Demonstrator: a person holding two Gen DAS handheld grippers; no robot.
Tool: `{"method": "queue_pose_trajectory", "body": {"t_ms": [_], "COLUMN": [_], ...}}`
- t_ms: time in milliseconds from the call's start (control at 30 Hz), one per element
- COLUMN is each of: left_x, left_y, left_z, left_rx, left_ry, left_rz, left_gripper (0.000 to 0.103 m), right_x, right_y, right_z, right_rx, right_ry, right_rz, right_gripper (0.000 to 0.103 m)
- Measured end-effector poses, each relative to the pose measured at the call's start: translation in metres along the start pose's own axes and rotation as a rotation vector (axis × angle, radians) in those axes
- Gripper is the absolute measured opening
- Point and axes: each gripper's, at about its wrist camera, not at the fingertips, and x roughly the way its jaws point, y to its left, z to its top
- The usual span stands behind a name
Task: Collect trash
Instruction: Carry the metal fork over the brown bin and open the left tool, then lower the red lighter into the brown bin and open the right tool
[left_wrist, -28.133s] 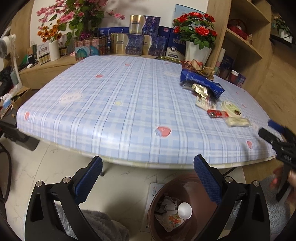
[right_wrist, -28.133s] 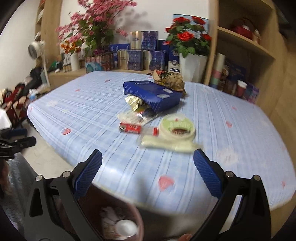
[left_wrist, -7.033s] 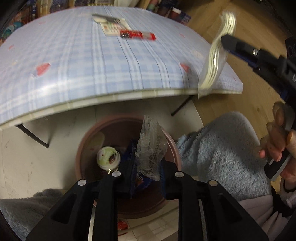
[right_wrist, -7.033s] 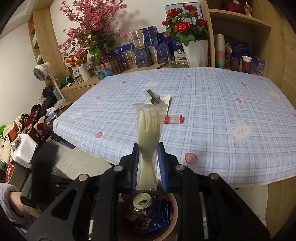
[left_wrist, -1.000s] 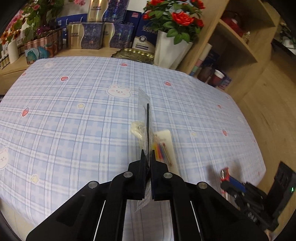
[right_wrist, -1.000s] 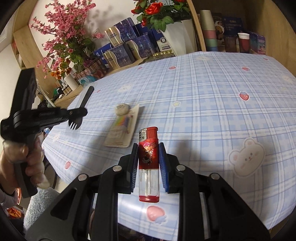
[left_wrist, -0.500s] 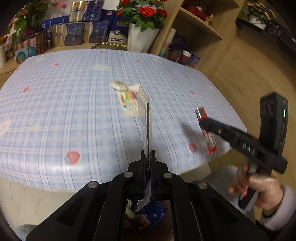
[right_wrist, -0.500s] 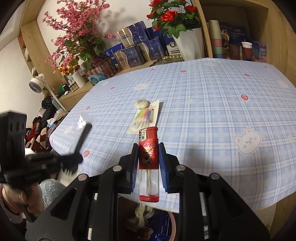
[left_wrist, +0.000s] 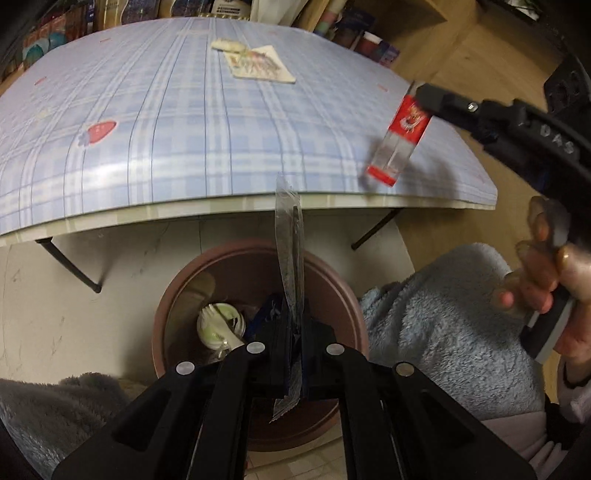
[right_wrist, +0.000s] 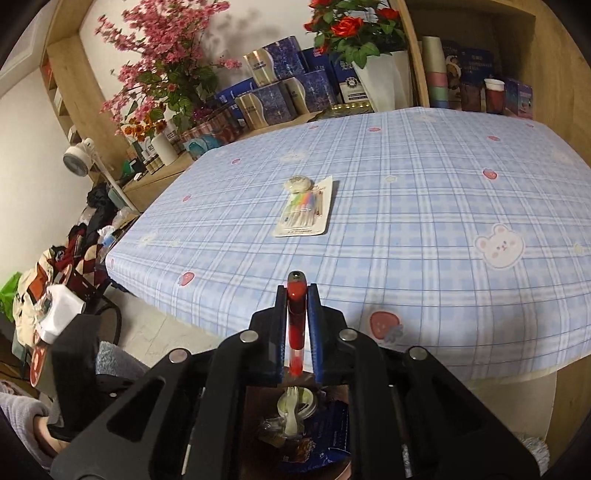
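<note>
My left gripper is shut on a clear wrapper with a dark fork inside. It holds the wrapper upright over the open brown trash bin on the floor below the table edge. My right gripper has a red lighter between its jaws, which are closing on it; it holds the lighter in the air past the table's near edge, above the bin. In the left wrist view the lighter hangs from the right gripper at the upper right. A white fork and round lid lie in the bin.
On the blue plaid table lie a card of coloured sticks and a small white round thing. Boxes, flowers and shelves stand behind. A person's hand and fluffy grey-blue clothing flank the bin.
My left gripper came back off the table and down over the bin with the wrapped fork. The right gripper drew back to the table edge; the lighter now sits edge-on in narrower jaws.
</note>
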Motion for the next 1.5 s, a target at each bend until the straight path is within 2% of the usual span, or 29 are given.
{"method": "queue_pose_trajectory", "body": {"t_ms": [367,433,500,600,700,733,800,900,967,1100,1233,1333,1500], "left_x": [0.036,0.036,0.032,0.021,0.007,0.0,-0.015,-0.047,-0.062,-0.091,-0.109,-0.112,-0.116], "left_y": [0.005,0.004,0.004,0.006,0.015,0.019,0.027,0.038,0.042,0.049,0.057,0.064,0.076], "left_z": [-0.011,-0.011,-0.01,-0.007,-0.002,0.0,0.003,0.008,0.009,0.007,0.002,-0.003,-0.006], "left_rx": [-0.043,-0.042,-0.037,-0.042,-0.082,-0.1,-0.122,-0.151,-0.161,-0.159,-0.154,-0.18,-0.216], "left_ry": [0.131,0.134,0.124,0.084,0.025,-0.007,-0.065,-0.2,-0.263,-0.37,-0.432,-0.449,-0.44], "left_rz": [-0.04,-0.054,-0.056,-0.057,-0.042,-0.028,0.007,0.095,0.144,0.258,0.353,0.385,0.378], "left_gripper": [0.005,0.011,0.038,0.055,0.064,0.066,0.075,0.086,0.09,0.095,0.097,0.097,0.097], "right_x": [-0.005,-0.004,-0.003,-0.003,-0.002,-0.002,0.0,0.004,0.01,0.023,0.039,0.05,0.069], "right_y": [0.01,0.011,0.011,0.012,0.014,0.015,0.016,0.021,0.026,0.036,0.048,0.056,0.061], "right_z": [-0.011,-0.015,-0.018,-0.023,-0.028,-0.03,-0.034,-0.039,-0.046,-0.059,-0.073,-0.084,-0.098], "right_rx": [-0.024,-0.027,-0.027,-0.025,-0.026,-0.027,-0.031,-0.038,-0.048,-0.065,-0.094,-0.115,-0.147], "right_ry": [0.013,0.023,0.031,0.042,0.054,0.06,0.073,0.095,0.121,0.178,0.254,0.315,0.416], "right_rz": [0.015,0.013,0.013,0.012,0.01,0.01,0.011,0.018,0.024,0.036,0.04,0.048,0.013], "right_gripper": [0.014,0.014,0.014,0.014,0.015,0.015,0.015,0.015,0.014,0.015,0.015,0.014,0.015]}}
